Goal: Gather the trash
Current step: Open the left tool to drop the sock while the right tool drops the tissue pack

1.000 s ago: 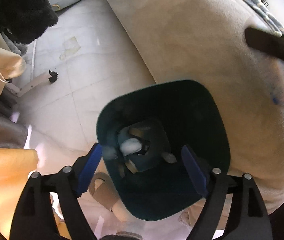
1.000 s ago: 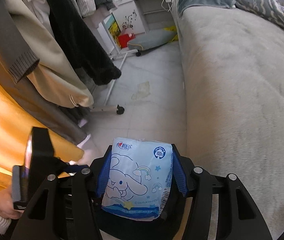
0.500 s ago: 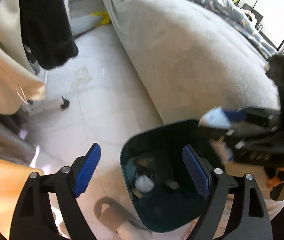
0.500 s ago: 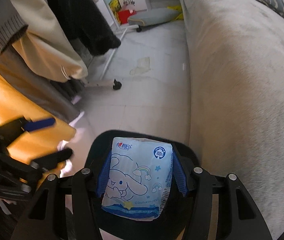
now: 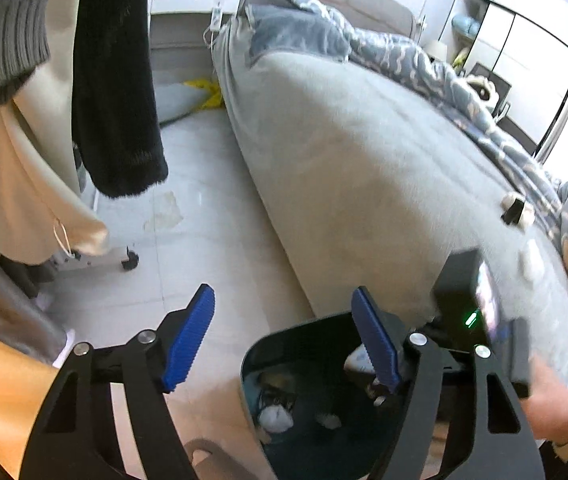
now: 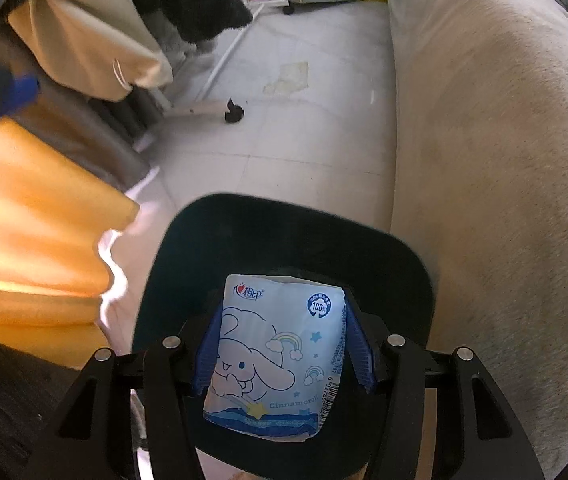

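Observation:
A dark teal bin (image 5: pixel 284 338) stands on the floor against the bed, with crumpled white tissues (image 5: pixel 276 418) in its bottom. My left gripper (image 5: pixel 282 296) hangs above the bin's near-left rim; its jaws are closing with nothing between them. My right gripper (image 6: pixel 280 304) is shut on a blue-and-white tissue pack (image 6: pixel 276 356) with a cartoon dog, held just over the bin's mouth (image 6: pixel 284 216). In the left wrist view a hand brings that gripper in over the bin's right side. A small white wad (image 5: pixel 530 264) and a white-and-black scrap (image 5: pixel 518 208) lie on the bed.
The grey-covered bed (image 5: pixel 364 152) runs along the right with a blue patterned quilt (image 5: pixel 424 60) at its far side. Hanging clothes (image 5: pixel 116 80) and a rack's wheeled foot (image 5: pixel 130 260) crowd the left. Orange fabric (image 6: pixel 24 220) lies beside the bin. Pale floor tiles (image 5: pixel 212 208) stretch between.
My left gripper has lifted and tilted up from over the bin, and its jaws have narrowed. My right gripper has sunk with the tissue pack to just over the bin's opening.

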A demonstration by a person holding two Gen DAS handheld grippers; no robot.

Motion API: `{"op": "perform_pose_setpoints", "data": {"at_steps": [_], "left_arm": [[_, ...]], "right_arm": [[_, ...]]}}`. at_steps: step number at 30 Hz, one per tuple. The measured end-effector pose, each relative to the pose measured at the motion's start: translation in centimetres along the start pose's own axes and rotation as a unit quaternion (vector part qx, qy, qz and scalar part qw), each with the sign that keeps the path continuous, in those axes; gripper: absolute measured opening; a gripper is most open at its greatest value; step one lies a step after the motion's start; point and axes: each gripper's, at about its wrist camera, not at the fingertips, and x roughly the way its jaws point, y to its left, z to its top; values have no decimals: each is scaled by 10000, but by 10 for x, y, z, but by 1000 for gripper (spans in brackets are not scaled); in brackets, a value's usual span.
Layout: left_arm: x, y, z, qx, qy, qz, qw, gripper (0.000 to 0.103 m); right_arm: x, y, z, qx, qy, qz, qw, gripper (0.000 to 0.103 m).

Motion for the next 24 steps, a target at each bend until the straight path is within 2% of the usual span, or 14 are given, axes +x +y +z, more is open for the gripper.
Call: {"op": "perform_pose_setpoints", "data": {"at_steps": [2, 6, 11, 16, 24], "left_arm": [[-6, -2, 5, 2, -126, -5, 9999, 71], [-17, -9, 13, -41, -353, -53, 9994, 69], [-27, -15, 21, -86, -589, -155, 9981, 65], [-35, -28, 31, -98, -793, -201, 9966, 65], [-51, -56, 44, 17, -1175, -274, 9927, 65]], "right_arm": [[3, 1, -3, -40, 78, -15, 10000, 56], [8, 1, -9, -116, 241, -44, 9996, 65], [9, 1, -14, -196, 380, -125, 9990, 67], [-7, 0, -15, -204, 204, -58, 9996, 69], [-46, -7, -15, -256, -330, 58, 9991, 74]]}}
